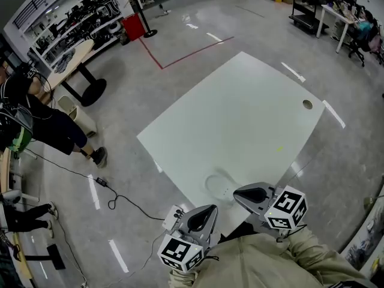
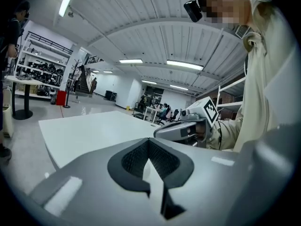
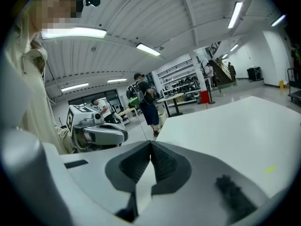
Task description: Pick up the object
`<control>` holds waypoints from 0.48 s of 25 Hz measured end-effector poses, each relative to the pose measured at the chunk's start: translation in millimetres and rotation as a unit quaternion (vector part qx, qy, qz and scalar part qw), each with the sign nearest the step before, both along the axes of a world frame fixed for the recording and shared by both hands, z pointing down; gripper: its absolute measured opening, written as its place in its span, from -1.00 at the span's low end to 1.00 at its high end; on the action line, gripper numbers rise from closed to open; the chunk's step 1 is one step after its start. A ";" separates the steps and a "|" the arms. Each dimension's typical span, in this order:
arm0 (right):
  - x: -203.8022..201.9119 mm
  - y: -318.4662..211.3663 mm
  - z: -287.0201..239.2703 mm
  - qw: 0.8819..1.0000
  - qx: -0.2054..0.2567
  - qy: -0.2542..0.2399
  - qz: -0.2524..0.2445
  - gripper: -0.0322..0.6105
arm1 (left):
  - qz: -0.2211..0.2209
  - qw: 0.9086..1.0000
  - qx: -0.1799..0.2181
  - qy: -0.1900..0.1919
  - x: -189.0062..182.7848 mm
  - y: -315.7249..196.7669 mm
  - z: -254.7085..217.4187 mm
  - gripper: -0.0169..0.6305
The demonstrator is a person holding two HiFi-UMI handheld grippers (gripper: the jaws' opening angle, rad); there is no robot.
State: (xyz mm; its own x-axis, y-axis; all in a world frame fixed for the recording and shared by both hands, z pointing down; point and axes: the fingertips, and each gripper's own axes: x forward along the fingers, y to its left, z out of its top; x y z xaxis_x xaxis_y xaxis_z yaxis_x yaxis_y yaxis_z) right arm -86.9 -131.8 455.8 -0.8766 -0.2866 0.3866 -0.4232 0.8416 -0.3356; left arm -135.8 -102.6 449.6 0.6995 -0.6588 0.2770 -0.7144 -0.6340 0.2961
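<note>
**Near-bare table, one small yellow piece, both grippers shut**

One white table (image 1: 240, 113) stands on a grey floor (image 1: 198, 23). Off the table's left side are one person (image 1: 42, 122), a shelf rack (image 1: 66, 23), one red bin (image 1: 133, 26) and one cable (image 1: 117, 201).

The table has one round hole (image 1: 307, 104) near its far right edge. One yellow piece (image 3: 270, 169) lies flat toward the table's right side. It looks like a short dash, slightly slanted, and is too small to make out further.

Two grippers hang at the table's near edge. The left gripper (image 2: 148, 142) and the right gripper (image 3: 151, 145) both have their jaws closed together, gripping nothing.
</note>
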 end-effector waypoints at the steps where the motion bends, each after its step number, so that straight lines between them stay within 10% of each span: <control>1: 0.7 -6.2 4.0 1.000 -0.009 0.009 -0.003 -0.89 | -0.002 1.000 -0.002 -0.002 1.1 -4.2 -0.6 -0.93; 6: -3.4 -28.1 36.3 0.994 -0.070 0.063 -0.063 -0.85 | -0.021 1.000 -0.011 0.003 5.2 -22.7 -3.9 -0.93; 12: -19.5 -60.3 82.9 0.975 -0.148 0.102 -0.128 -0.21 | -0.041 0.999 -0.022 -0.007 3.3 -49.5 5.7 -0.93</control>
